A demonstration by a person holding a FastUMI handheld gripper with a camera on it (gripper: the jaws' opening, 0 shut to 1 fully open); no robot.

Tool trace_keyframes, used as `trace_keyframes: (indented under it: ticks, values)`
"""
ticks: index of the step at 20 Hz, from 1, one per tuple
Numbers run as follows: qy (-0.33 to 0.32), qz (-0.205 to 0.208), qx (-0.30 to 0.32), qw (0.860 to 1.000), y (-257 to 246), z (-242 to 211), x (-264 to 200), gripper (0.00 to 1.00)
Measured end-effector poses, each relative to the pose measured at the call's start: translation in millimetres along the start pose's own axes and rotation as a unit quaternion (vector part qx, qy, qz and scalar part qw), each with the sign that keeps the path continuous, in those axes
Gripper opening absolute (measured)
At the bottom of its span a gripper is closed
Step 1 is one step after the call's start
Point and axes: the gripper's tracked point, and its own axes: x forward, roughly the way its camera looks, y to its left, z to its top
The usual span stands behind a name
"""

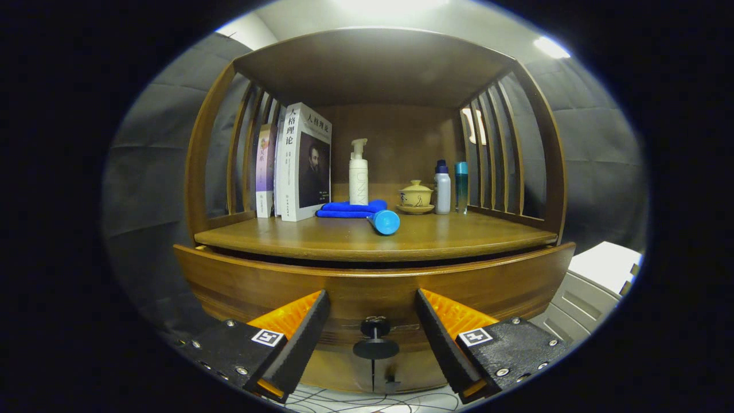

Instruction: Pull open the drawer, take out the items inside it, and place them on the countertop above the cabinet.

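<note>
Between our fingers, dead ahead, sits the drawer knob [375,338], a small dark round pull on a short stem jutting toward us from the wooden drawer [373,287] front. Our hand-held gripper [373,338] stands apart, empty, one finger either side of it. Above, the countertop [459,232] carries books [301,163], a cloth [350,209] and bottles [441,186].

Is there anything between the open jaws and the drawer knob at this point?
Nothing visible blocks it. The gripper is open, and the drawer knob sits in the gap between the jaws, on the drawer front, with no object in front of it.
</note>
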Motion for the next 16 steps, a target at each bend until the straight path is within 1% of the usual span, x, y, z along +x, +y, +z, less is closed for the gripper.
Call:
trace_keyframes:
  ticks: [7,9,16]
  values:
    - [0.008,0.000,-0.001,1.000,1,2,18,0.95]
    - [0.009,-0.005,-0.006,1.000,-4,4,22,0.95]
    - [0.009,-0.009,-0.008,1.000,-5,1,21,0.94]
